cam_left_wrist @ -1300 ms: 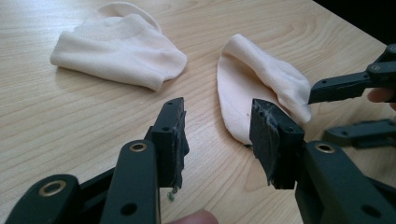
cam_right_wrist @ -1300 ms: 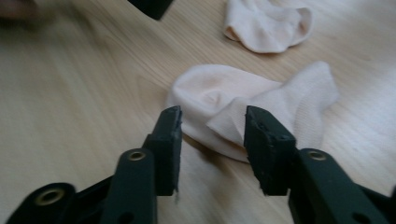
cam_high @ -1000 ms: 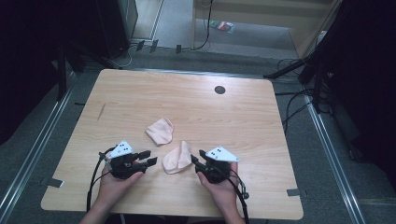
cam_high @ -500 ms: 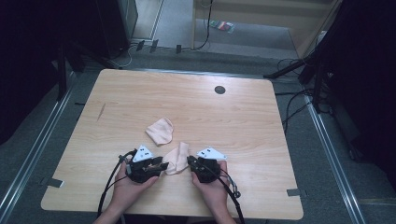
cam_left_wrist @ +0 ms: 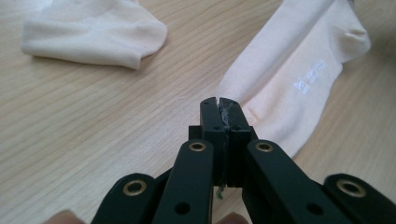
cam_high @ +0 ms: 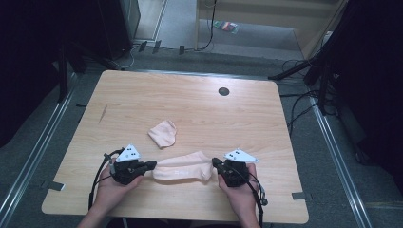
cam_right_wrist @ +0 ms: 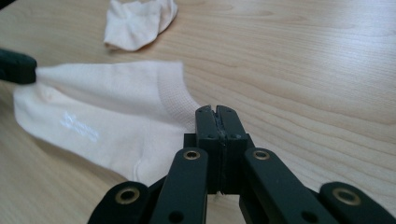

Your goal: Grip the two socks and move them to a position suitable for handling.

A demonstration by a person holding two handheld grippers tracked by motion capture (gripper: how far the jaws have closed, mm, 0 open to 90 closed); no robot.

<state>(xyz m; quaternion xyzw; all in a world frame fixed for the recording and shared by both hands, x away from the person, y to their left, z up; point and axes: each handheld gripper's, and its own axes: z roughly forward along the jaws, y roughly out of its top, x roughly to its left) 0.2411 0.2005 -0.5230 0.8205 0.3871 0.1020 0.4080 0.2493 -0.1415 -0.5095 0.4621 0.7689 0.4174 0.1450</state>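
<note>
here the pale pink sock (cam_high: 183, 167) lies stretched flat, 1 end clenched in each tool, left tool (cam_high: 151, 165) and right tool (cam_high: 215, 162).

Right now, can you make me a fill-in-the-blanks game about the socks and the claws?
1. The stretched sock is held at both ends by ____ claws.
2. The left claw is ____ on that sock.
3. The other sock lies crumpled on the ____.
4. The right claw pinches the sock end with the ribbed ____.

Missing words: two; shut; table; cuff
</note>
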